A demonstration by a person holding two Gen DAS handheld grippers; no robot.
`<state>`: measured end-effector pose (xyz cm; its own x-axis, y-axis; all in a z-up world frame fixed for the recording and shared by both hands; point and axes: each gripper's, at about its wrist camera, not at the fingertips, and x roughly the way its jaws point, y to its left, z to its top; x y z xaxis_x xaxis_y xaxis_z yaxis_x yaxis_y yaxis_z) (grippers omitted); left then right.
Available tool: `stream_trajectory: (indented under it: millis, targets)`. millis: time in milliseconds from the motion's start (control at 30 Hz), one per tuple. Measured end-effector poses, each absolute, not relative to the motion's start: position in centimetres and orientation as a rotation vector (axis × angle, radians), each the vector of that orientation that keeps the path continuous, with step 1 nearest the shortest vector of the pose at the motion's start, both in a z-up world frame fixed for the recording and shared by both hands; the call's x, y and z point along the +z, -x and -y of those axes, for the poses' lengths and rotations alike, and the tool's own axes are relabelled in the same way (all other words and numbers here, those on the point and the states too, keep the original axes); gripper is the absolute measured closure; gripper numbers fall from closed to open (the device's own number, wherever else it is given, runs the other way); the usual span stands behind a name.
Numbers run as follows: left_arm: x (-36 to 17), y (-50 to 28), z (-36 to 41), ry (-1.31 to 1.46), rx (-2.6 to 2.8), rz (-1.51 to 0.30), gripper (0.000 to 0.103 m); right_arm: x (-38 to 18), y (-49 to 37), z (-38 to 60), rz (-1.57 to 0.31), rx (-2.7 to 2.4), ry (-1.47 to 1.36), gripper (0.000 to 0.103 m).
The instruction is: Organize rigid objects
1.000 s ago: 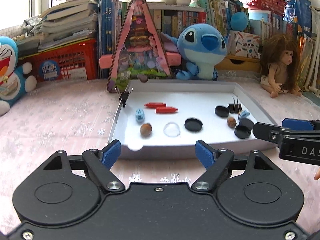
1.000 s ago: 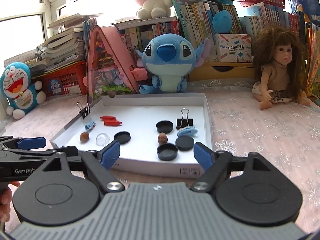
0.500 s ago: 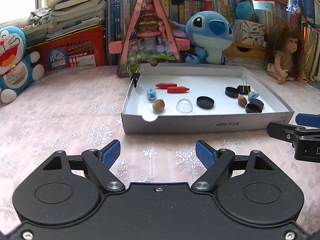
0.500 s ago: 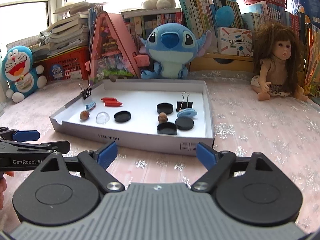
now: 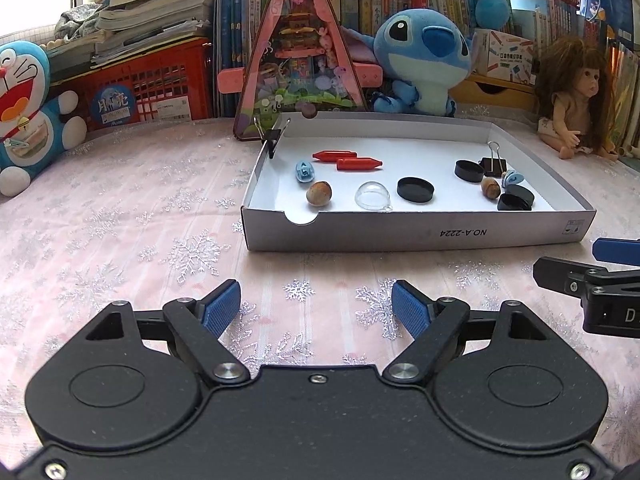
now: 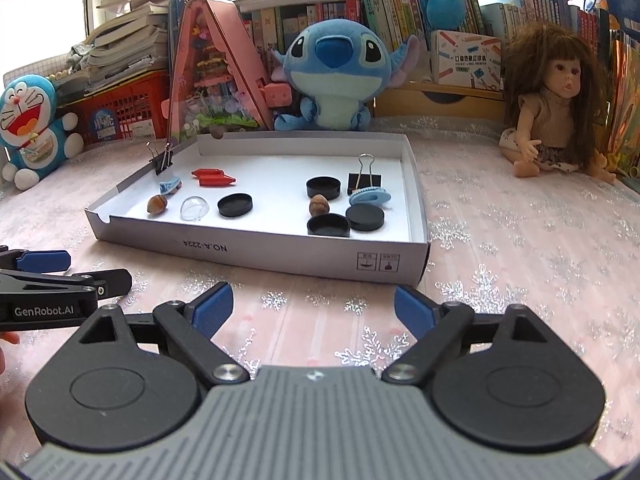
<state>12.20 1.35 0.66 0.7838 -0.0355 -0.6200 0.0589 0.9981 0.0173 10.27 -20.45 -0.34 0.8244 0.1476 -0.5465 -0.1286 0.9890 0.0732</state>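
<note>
Both the left gripper [image 5: 316, 306] and the right gripper [image 6: 314, 310] were released and held nothing. The white tray [image 5: 416, 234] with small objects stood at frame centre on the tabletop [image 5: 120, 216].

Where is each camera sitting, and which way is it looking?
Left wrist: on the left gripper, low over the tablecloth, facing the white tray; the right gripper pokes in at right.
Right wrist: on the right gripper, facing the tray from farther right; the left gripper pokes in at left.
Both see the tray and the Stitch plush.
</note>
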Motion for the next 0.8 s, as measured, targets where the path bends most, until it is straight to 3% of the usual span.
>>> stream_trajectory:
  millis: [800]
  targets:
    - [0.0, -13.4, -1.2, -0.031, -0.051, -0.688, 0.013, -1.2, -11.5, 20.1, -0.644, 0.144, -0.028, 0.004]
